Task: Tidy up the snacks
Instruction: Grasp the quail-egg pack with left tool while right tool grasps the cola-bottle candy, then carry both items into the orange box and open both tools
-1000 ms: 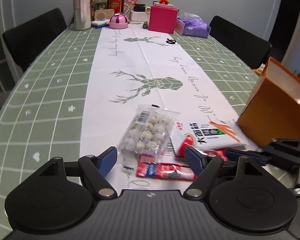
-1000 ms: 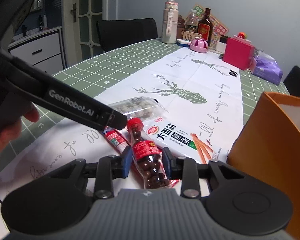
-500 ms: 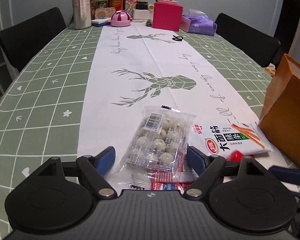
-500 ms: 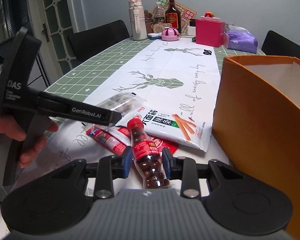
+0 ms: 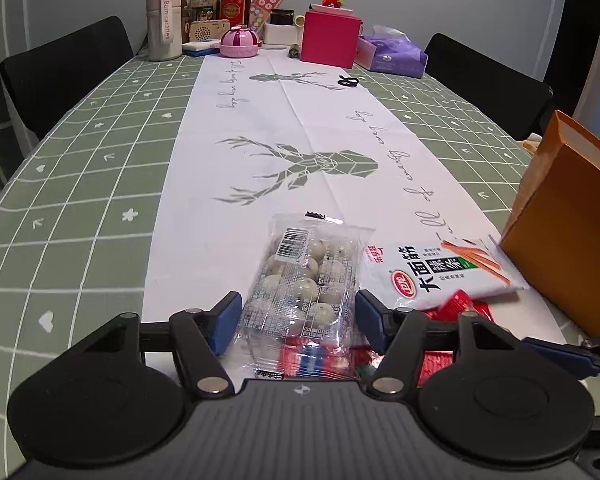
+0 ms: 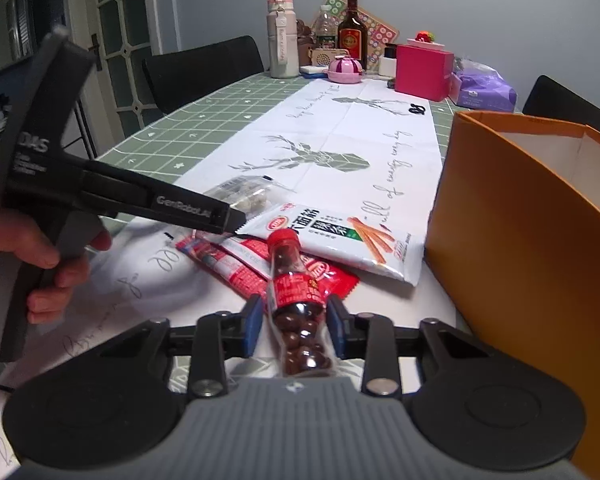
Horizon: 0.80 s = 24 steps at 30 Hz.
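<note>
On the left, the left gripper [image 5: 296, 312] is seen with its blue pads spread wide on either side of a clear crinkly plastic pack of pale round sweets [image 5: 306, 280], which lies flat on the white deer-print table runner [image 5: 284, 128] with its near end overlapping some red foil sachets [image 6: 236, 264]. No pressure on the pack is visible; whether the pads touch its edges cannot be told. The pack is judged light, soft and slippery, its film likely to buckle, so hold is best taken across the firmer middle, where the sweets sit in their tray, rather than at the loose sealed ends. Just to the right, a white flat packet printed with orange sticks [image 5: 440, 272] is laid on the runner, its far corner close to the open orange cardboard box [image 6: 540, 232]; it is judged thin and floppy, best pinched near an edge seam. Further right, the right gripper [image 6: 296, 326] is closed on a small clear bottle of dark chocolate balls with a red cap and red label [image 6: 296, 296], gripped just below the label, cap pointing away. The bottle is judged stiff, smooth and round, so it could twist in the pads if squeezed lightly. At the far right the box stands open-topped, presumably the destination.
</note>
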{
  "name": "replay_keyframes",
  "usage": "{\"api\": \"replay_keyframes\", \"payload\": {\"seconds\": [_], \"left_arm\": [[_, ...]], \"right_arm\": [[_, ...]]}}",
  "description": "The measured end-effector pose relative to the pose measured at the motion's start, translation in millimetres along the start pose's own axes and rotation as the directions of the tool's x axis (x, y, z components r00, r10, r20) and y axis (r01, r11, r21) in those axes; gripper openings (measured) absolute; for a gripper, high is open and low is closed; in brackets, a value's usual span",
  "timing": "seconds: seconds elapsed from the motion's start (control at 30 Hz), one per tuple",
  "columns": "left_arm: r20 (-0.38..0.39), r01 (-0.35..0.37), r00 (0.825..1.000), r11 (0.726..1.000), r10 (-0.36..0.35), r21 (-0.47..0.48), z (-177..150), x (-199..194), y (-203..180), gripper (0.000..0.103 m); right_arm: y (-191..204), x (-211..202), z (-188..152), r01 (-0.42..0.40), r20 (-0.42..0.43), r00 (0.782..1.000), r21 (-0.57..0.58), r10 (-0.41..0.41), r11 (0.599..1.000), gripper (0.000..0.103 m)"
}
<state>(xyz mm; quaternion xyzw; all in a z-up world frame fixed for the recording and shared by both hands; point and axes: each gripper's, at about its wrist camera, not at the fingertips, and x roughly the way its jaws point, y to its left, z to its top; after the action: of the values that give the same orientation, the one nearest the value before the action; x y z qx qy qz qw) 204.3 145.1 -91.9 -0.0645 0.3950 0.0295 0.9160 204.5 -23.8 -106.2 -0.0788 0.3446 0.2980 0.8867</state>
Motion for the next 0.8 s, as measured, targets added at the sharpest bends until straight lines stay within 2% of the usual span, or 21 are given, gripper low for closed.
{"api": "replay_keyframes", "payload": {"seconds": [0.23, 0.53, 0.63, 0.73, 0.8], "left_arm": [[-0.045, 0.002, 0.999, 0.999, -0.004, -0.042, -17.8, -22.3, -12.7, 0.070], [-0.109, 0.003, 0.994, 1.000, -0.002, 0.007, -48.3, -51.5, -44.5, 0.069], [-0.114, 0.003, 0.993, 1.000, -0.004, -0.011, -54.3, -58.8, -47.1, 0.068], [-0.099, 0.043, 0.994, 0.998, -0.047, -0.049, -60.8, -67.9, -46.5, 0.067], [-0.094, 0.044, 0.994, 0.997, -0.050, -0.060, -65.4, -74.7, -48.8, 0.066]], "right_arm": [[-1.7, -13.5, -8.3, 0.003, -0.011, 1.000, 0.022, -0.003, 1.000, 0.029], [-2.7, -36.8, -25.6, 0.006, -0.059, 0.998, 0.036, -0.004, 0.999, 0.029], [-5.6, -44.3, -31.1, 0.009, -0.064, 0.998, 0.047, -0.006, 0.999, 0.029], [-11.3, -50.7, -35.2, -0.005, -0.075, 0.997, 0.080, 0.011, 0.997, 0.029], [-15.7, -56.2, -38.3, -0.016, -0.079, 0.997, 0.108, 0.025, 0.994, 0.029]]}}
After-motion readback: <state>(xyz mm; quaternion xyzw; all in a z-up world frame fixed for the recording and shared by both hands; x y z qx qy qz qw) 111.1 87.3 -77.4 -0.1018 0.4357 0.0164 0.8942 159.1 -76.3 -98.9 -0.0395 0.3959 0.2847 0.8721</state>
